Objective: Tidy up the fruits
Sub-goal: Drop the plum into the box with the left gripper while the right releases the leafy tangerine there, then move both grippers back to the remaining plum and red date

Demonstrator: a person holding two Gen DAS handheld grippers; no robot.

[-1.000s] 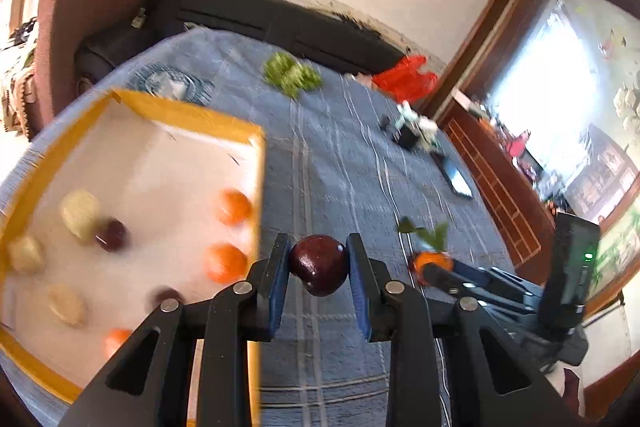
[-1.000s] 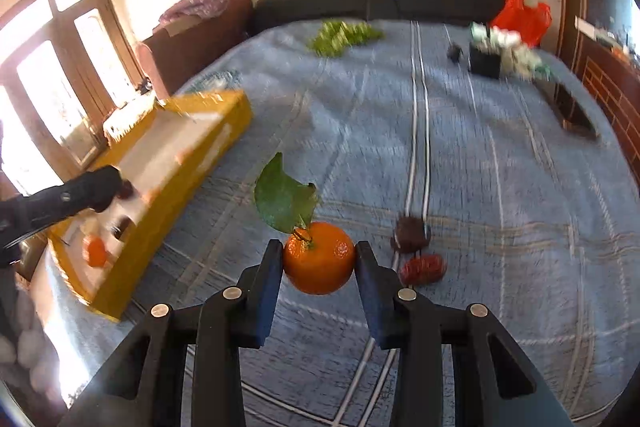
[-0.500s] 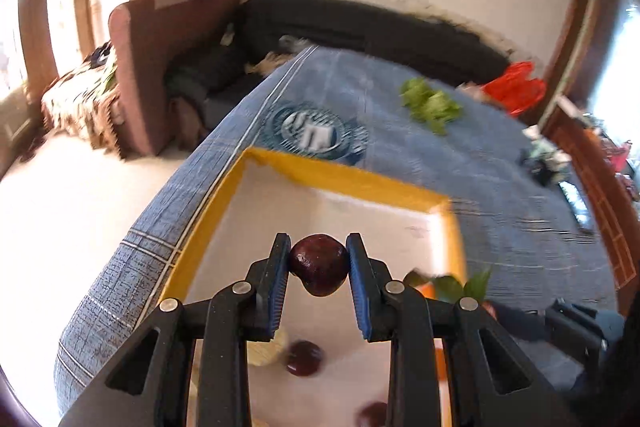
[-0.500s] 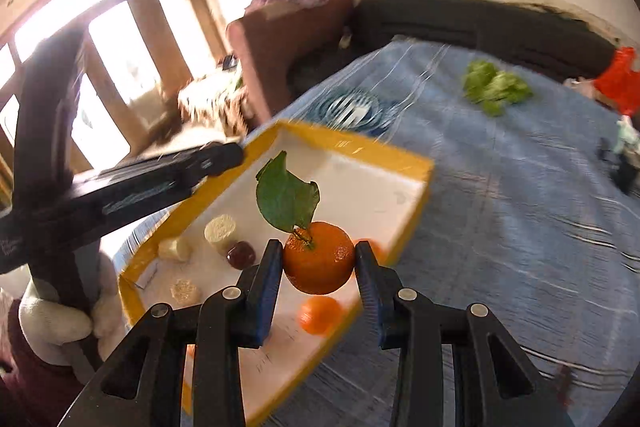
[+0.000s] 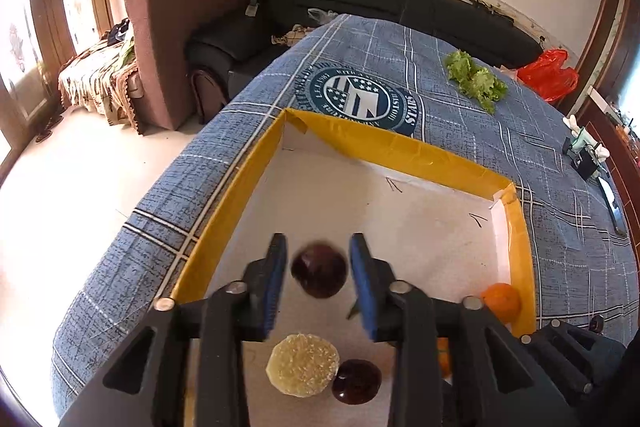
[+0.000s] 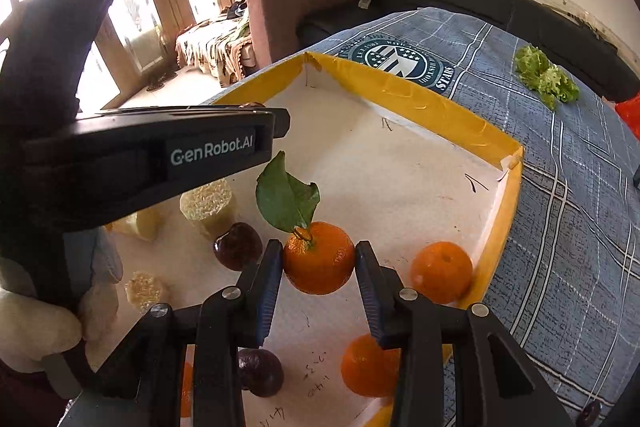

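Over the white floor of the yellow-rimmed tray [image 5: 400, 147] my left gripper [image 5: 318, 247] hangs with its jaws opening. A dark red plum [image 5: 319, 269], slightly blurred, sits between the blue pads with a gap on each side. My right gripper [image 6: 318, 251] is shut on an orange [image 6: 319, 259] with a green leaf [image 6: 286, 199], held above the tray [image 6: 420, 107]. The left gripper's black body [image 6: 160, 155] crosses the right wrist view at left, above a pale gloved hand [image 6: 40, 327].
In the tray lie two loose oranges [image 6: 441, 271] [image 6: 370, 365], two dark plums [image 6: 238, 245] [image 6: 260, 371] and pale fruit pieces [image 6: 208, 205]. Lettuce [image 5: 476, 81] and a red bag [image 5: 548, 73] lie on the blue cloth. The table edge drops off left of the tray.
Both grippers swung from the open cloth to above the tray and tilted down. The left jaws have parted and the plum has come loose. The right still grips the orange.
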